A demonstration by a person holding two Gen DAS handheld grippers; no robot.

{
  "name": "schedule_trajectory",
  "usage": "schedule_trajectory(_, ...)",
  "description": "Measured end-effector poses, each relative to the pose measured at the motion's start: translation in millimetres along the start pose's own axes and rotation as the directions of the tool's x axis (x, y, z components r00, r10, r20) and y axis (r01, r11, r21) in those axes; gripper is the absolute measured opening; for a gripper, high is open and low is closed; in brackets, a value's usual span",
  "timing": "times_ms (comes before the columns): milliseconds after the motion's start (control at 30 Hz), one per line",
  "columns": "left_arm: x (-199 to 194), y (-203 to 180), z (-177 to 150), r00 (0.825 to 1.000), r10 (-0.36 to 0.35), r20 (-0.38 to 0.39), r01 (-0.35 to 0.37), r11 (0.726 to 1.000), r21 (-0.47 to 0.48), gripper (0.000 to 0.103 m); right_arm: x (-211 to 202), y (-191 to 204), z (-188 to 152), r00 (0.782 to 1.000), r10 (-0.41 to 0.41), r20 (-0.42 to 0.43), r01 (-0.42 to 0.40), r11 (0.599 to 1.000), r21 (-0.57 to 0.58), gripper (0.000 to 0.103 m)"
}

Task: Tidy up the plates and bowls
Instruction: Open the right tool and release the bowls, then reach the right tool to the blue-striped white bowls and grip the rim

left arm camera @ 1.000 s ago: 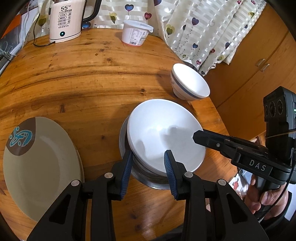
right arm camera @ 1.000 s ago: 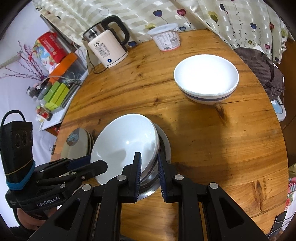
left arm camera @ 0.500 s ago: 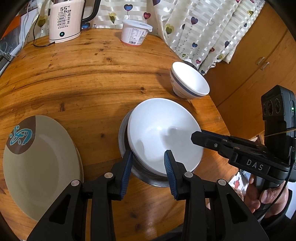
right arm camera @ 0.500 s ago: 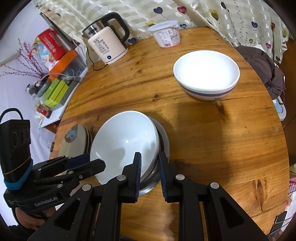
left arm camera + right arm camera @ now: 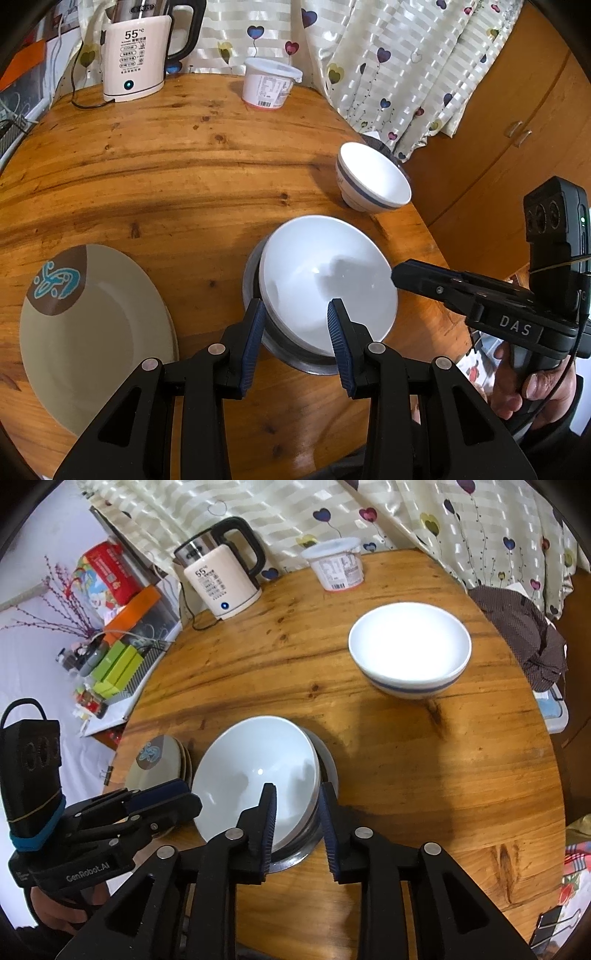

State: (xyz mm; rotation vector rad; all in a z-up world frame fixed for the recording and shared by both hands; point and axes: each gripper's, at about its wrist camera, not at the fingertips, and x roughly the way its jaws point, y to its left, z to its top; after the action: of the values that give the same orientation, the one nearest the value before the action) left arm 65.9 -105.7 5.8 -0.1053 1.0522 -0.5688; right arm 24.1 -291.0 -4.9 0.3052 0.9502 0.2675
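Note:
A white bowl [image 5: 325,280] sits nested in a stack on a metal bowl [image 5: 255,273] near the table's front; it also shows in the right wrist view [image 5: 255,771]. My left gripper [image 5: 295,325] is open with its jaws astride the stack's near rim. My right gripper [image 5: 297,819] is open with its jaws either side of the stack's right rim; it shows in the left wrist view [image 5: 397,273]. A blue-banded white bowl [image 5: 410,650] stands alone at the far right [image 5: 373,181]. A beige plate with a brown and blue patch [image 5: 92,325] tops a plate stack on the left [image 5: 159,760].
A cream kettle [image 5: 221,583] and a white lidded tub [image 5: 338,566] stand at the wooden table's [image 5: 424,775] far edge by the curtain. A dark cloth [image 5: 524,635] lies off the right edge. Boxes [image 5: 118,661] sit on a shelf to the left.
My right gripper's jaws have opened wider around the stack's rim. Both grippers have drawn back slightly. The bowls and plates have not moved.

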Motion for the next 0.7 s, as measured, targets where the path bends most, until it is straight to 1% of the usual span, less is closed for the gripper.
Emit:
schedule_trajectory(100,-3.5,1.9,2.7,1.0,0.001,0.011,-0.001,1.0,-0.004,0.037,-6.0,-0.8,1.9,1.0,0.003,0.017,-0.003,1.0,-0.003,0.031)
schedule_trajectory(267,-4.3,2.1,6.6,1.0,0.006,0.016,-0.005,1.0,-0.003,0.037,-11.4,-5.6,4.4,0.999,0.003,0.035,-0.003,1.0,0.002,0.036)
schedule_trajectory(367,-3.9,1.2,9.3,1.0,0.005,0.016,-0.005,1.0,0.005,0.037,-14.5,-9.6,6.2,0.999,0.002,0.05,-0.003,1.0,0.01,0.041)
schedule_trajectory(433,-3.1,0.1,13.0,1.0,0.007,0.015,-0.007,1.0,0.015,0.037,-16.8,-12.8,7.3,0.998,0.0,0.059,-0.001,1.0,0.021,0.049)
schedule_trajectory(700,4.5,-11.2,27.2,1.0,0.008,0.011,-0.009,0.999,0.049,0.037,-26.0,-31.2,11.7,0.997,-0.017,0.08,0.011,0.998,0.067,0.049)
